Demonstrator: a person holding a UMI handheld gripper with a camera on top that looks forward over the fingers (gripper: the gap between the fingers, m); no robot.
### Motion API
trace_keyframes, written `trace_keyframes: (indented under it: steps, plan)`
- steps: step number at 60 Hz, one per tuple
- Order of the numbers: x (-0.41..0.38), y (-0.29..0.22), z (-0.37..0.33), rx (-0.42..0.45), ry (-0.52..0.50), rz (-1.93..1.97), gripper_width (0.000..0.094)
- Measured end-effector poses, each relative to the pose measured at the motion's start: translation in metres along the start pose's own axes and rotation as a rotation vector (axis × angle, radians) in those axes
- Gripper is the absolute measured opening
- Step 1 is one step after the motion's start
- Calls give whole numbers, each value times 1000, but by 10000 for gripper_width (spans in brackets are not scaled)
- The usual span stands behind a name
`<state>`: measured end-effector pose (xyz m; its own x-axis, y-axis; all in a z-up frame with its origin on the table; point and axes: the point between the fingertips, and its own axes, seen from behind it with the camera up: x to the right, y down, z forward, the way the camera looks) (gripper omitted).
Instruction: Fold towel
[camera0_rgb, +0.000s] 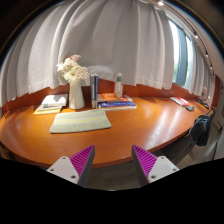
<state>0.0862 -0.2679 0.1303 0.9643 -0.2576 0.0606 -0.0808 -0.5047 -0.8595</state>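
Note:
A pale green towel lies flat on the brown wooden table, left of centre and well beyond the fingers. My gripper hovers at the near edge of the table, far short of the towel. Its two fingers stand wide apart, the magenta pads facing each other with nothing between them.
A white vase of flowers stands just behind the towel. Books lie to its left, a bottle and stacked books to its right. White curtains hang behind. A dark chair stands at the table's right end.

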Motion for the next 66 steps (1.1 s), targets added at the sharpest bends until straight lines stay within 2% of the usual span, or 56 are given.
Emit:
trace_keyframes:
  steps: [5, 14, 26, 36, 46, 53, 59, 63, 66]
  plan:
    - [-22, 9, 4, -32, -51, -29, 728]
    - [-127, 16, 57, -70, -145, -61, 731]
    - [-262, -5, 127, -113, -299, -115, 735]
    - [-333, -29, 196, -139, -329, -138, 738]
    - [-360, -29, 253, -187, -307, -120, 710]
    - [-361, -24, 275, -197, -275, -167, 600]
    - [-361, -24, 280, -168, -268, -194, 359]
    - [-355, -26, 281, -149, -251, -224, 86]
    - [-354, -24, 281, -137, -255, -263, 42]
